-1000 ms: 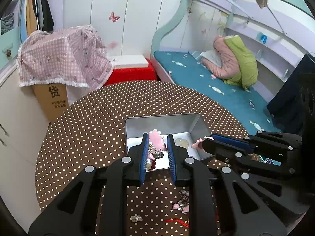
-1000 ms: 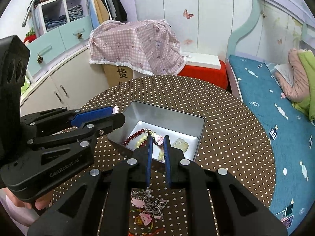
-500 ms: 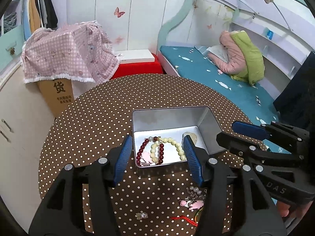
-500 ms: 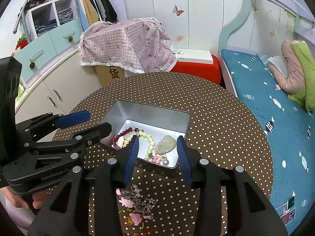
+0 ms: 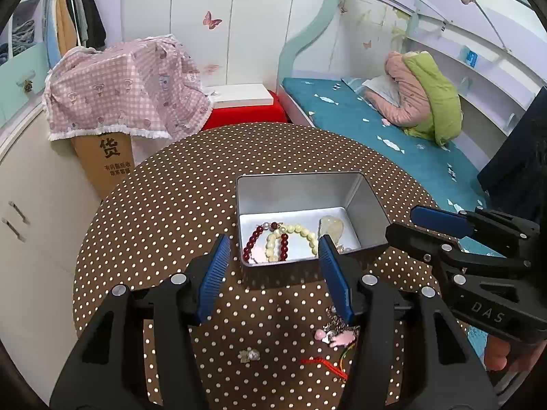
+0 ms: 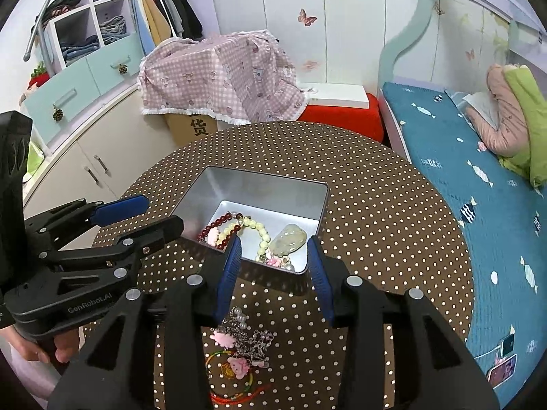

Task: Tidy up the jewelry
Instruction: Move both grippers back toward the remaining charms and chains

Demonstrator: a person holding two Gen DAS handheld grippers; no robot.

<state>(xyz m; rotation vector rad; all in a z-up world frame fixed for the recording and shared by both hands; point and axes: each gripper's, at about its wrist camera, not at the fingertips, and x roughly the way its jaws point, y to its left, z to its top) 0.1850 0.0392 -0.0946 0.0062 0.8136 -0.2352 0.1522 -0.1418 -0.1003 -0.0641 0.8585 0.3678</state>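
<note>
An open silver tin (image 5: 301, 188) (image 6: 259, 184) sits on the round brown polka-dot table. It holds a dark red bead bracelet (image 5: 253, 241) (image 6: 218, 222), a cream bead bracelet (image 5: 294, 230) (image 6: 259, 230), a pale jade pendant (image 5: 330, 225) (image 6: 289, 239) and small pink charms (image 6: 213, 235). My left gripper (image 5: 273, 266) is open and empty just before the tin's near wall. My right gripper (image 6: 273, 266) is open and empty at the tin's near right corner. Loose pink charms and a silver chain (image 6: 244, 336) (image 5: 336, 333) lie between the grippers, with a red cord (image 5: 323, 365).
A small silver piece (image 5: 249, 355) lies on the table near me. A cardboard box under a pink checked cloth (image 5: 123, 99) stands beyond the table, with white cupboards (image 6: 95, 157) at left and a teal bed (image 5: 376, 126) at right.
Both grippers opened and drew back from the tin. The pink charm the left one held and the piece the right one held now lie inside the tin.
</note>
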